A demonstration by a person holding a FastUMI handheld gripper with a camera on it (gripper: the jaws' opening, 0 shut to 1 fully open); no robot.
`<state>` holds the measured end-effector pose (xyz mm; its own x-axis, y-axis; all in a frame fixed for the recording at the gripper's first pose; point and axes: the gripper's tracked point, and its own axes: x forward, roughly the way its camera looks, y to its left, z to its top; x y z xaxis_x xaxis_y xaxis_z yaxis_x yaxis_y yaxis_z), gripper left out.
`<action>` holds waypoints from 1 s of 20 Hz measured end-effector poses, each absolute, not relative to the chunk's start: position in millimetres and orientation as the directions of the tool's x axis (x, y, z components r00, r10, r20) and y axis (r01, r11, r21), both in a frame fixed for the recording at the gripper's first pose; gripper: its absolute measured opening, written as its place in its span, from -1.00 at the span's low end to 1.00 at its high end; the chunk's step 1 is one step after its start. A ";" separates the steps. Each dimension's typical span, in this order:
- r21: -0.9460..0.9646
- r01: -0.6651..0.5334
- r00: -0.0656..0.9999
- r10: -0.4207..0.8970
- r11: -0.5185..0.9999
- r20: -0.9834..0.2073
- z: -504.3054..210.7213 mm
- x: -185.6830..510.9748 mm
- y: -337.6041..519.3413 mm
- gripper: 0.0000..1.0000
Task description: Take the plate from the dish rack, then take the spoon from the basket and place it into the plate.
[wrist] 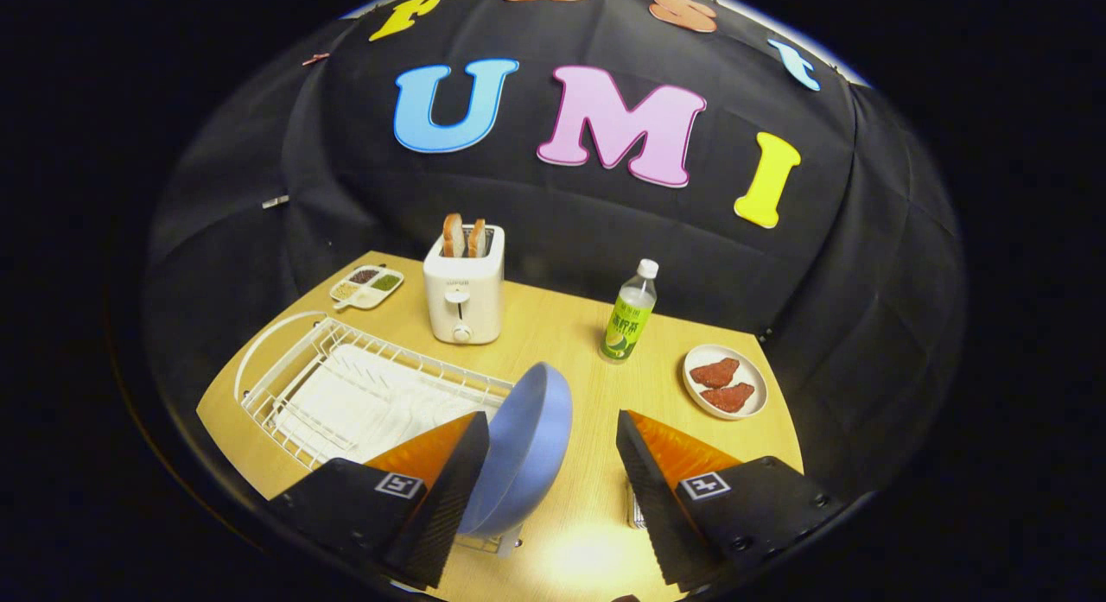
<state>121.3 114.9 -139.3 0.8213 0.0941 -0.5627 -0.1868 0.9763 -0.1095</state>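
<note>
we've got jaws [553,464] spread wide | blue plate [531,446] upright against left finger | white rack [346,386] beside it on table [570,343]

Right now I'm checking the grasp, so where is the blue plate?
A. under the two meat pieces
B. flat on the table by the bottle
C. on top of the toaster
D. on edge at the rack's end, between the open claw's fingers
D: the plate stands on edge at the rack end, against the left finger of the claw, with a gap to the right one.
</note>
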 end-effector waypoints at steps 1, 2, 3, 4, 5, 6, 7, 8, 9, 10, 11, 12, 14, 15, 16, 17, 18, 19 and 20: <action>-0.111 -0.179 0.807 0.081 0.978 -0.585 -145.9 124.5 115.4 0.68; -0.112 -0.171 0.790 0.068 0.979 -0.609 -154.0 126.3 113.9 0.63; -0.103 -0.157 0.773 0.057 0.982 -0.632 -162.2 127.4 112.5 0.50; -0.081 -0.141 0.754 0.054 0.987 -0.655 -168.7 128.1 112.7 0.39; -0.043 -0.129 0.736 0.067 0.991 -0.673 -175.0 128.0 116.7 0.28; -0.001 -0.120 0.714 0.086 0.993 -0.695 -182.4 129.0 122.5 0.18; 0.034 -0.116 0.694 0.106 0.993 -0.712 -188.3 128.5 126.7 0.07; 0.052 -0.102 0.672 0.107 0.993 -0.733 -193.5 127.5 128.8 -0.01; 0.059 -0.087 0.665 0.102 0.994 -0.739 -193.7 128.6 128.3 -0.10; 0.066 -0.080 0.670 0.102 0.995 -0.735 -193.3 132.8 128.3 -0.14; 0.068 -0.072 0.672 0.099 0.995 -0.734 -190.4 131.8 129.1 -0.19; 0.060 -0.059 0.676 0.084 0.996 -0.732 -191.1 132.9 127.1 -0.20; 0.047 -0.027 0.692 0.052 0.999 -0.720 -186.0 135.5 124.7 -0.29; 0.041 -0.023 0.704 0.045 0.999 -0.709 -181.5 137.6 126.0 -0.33; 0.036 -0.027 0.716 0.044 0.999 -0.697 -177.7 140.7 127.1 -0.35; 0.025 -0.035 0.726 0.042 0.999 -0.686 -173.4 143.2 129.6 -0.35; 0.008 -0.050 0.737 0.042 0.999 -0.674 -169.3 147.4 132.6 -0.35; -0.007 -0.061 0.743 0.041 0.998 -0.668 -166.4 149.7 135.0 -0.35; -0.021 -0.070 0.752 0.038 0.997 -0.658 -162.6 152.0 137.4 -0.36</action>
